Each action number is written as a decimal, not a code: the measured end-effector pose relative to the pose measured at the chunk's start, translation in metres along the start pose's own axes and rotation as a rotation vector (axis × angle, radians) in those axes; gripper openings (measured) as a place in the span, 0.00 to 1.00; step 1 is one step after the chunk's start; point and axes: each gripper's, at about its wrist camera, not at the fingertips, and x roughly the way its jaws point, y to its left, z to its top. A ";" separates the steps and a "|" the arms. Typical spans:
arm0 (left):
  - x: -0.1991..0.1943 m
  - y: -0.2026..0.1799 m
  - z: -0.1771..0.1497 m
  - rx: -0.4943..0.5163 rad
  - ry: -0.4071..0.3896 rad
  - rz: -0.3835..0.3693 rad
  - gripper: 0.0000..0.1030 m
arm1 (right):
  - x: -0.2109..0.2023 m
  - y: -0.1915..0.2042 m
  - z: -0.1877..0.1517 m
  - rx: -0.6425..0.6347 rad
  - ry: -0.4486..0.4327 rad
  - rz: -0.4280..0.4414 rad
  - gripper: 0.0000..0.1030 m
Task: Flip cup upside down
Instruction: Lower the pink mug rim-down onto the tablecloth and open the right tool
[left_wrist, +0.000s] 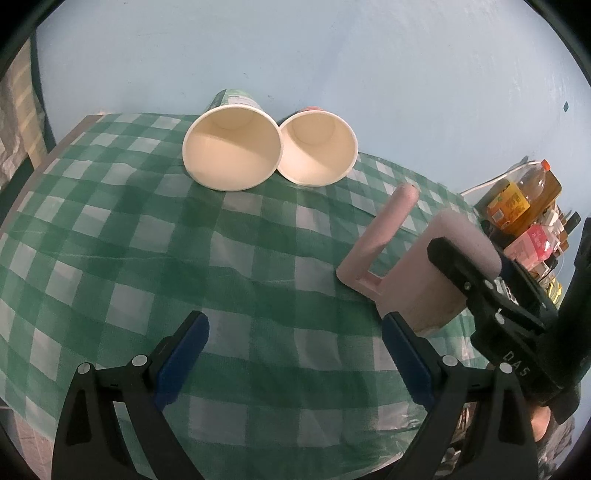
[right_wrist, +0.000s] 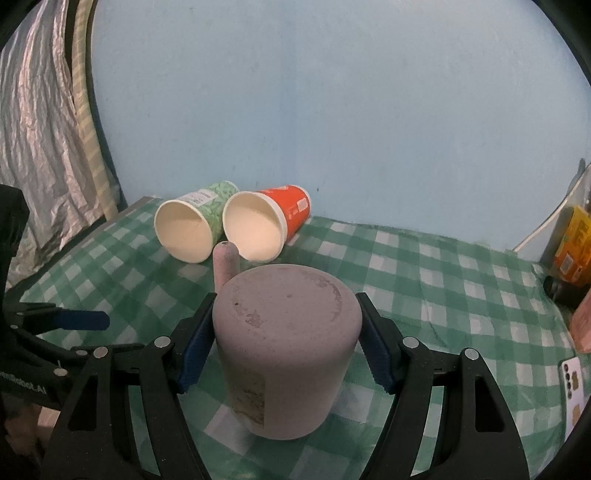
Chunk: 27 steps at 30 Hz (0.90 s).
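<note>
A pink mug (right_wrist: 284, 343) with a long handle (right_wrist: 226, 264) stands upside down on the green checked tablecloth (right_wrist: 424, 280), base up. My right gripper (right_wrist: 286, 343) has its blue pads (right_wrist: 194, 350) on both sides of the mug, shut on it. In the left wrist view the mug (left_wrist: 424, 280) is at the right, its handle (left_wrist: 384, 229) pointing away, with the right gripper (left_wrist: 480, 284) on it. My left gripper (left_wrist: 295, 354) is open and empty, low over the cloth to the left of the mug.
Two paper cups lie on their sides at the back, mouths toward me: a green one (right_wrist: 192, 225) and a red one (right_wrist: 266, 225), touching. Bottles and packets (left_wrist: 524, 206) stand off the table's right edge. A phone (right_wrist: 572, 391) lies at the right. A blue wall is behind.
</note>
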 end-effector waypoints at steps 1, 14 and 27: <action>0.000 0.000 0.000 0.002 0.000 0.001 0.93 | 0.000 -0.001 -0.002 0.007 0.001 0.003 0.70; -0.013 -0.007 -0.010 0.049 -0.053 0.064 0.93 | -0.008 0.002 -0.010 0.020 0.024 0.031 0.71; -0.073 -0.035 -0.025 0.200 -0.341 0.116 1.00 | -0.059 -0.006 -0.008 0.056 -0.066 -0.036 0.87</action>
